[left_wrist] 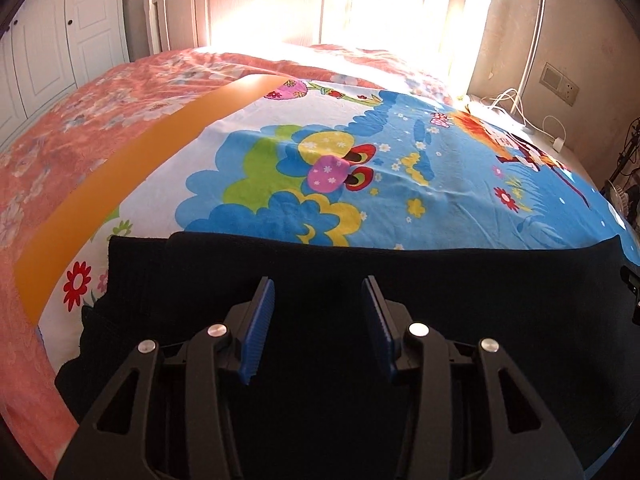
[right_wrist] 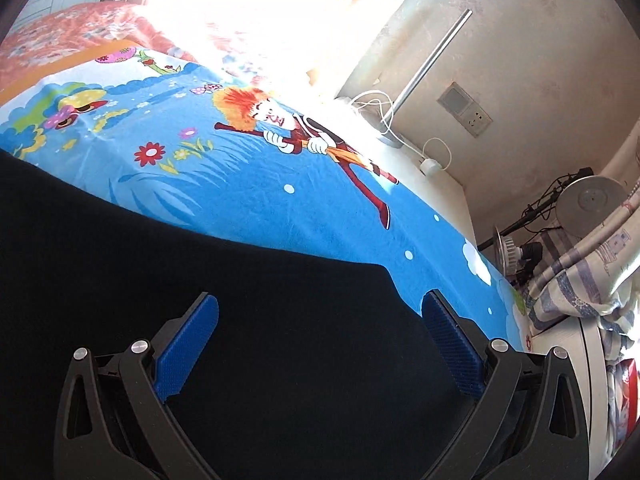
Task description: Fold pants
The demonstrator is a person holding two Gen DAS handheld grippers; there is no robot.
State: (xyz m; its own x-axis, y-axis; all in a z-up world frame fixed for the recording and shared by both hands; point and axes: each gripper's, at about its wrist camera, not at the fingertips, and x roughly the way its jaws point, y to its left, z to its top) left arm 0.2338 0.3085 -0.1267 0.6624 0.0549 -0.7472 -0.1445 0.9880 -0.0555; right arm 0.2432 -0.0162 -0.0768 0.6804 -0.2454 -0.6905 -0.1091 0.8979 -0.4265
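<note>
Lying nearest, black pants (left_wrist: 320, 264) spread flat across the near edge of a bed, their far hem running left to right

Left gripper (left_wrist: 318, 292): above the left part of the pants, jaws partly apart, blue ribbed pads (left_wrist: 260, 328) clear of each other, no cloth pinched between them; whether the tips touch the fabric cannot be told

Right gripper (right_wrist: 320, 316): above the right end of the pants, jaws spread wide, nothing held; its right pad (right_wrist: 452, 348) sits over the garment's right edge, where black cloth meets the sheet

Cartoon sheet (left_wrist: 400, 168): blue, white and green, printed with flowers, mushrooms and a broom-riding figure (right_wrist: 280, 124); lies under the pants and extends beyond them

Orange band (left_wrist: 120, 172): along the sheet's left side

Coral floral bedspread (left_wrist: 60, 128): left and far of the sheet

Headboard (left_wrist: 180, 4): far end, pale, in strong sunlight

Wall socket (right_wrist: 466, 110), white cables (right_wrist: 376, 108), desk fan (right_wrist: 592, 204): right of the bed, by the wall
</note>
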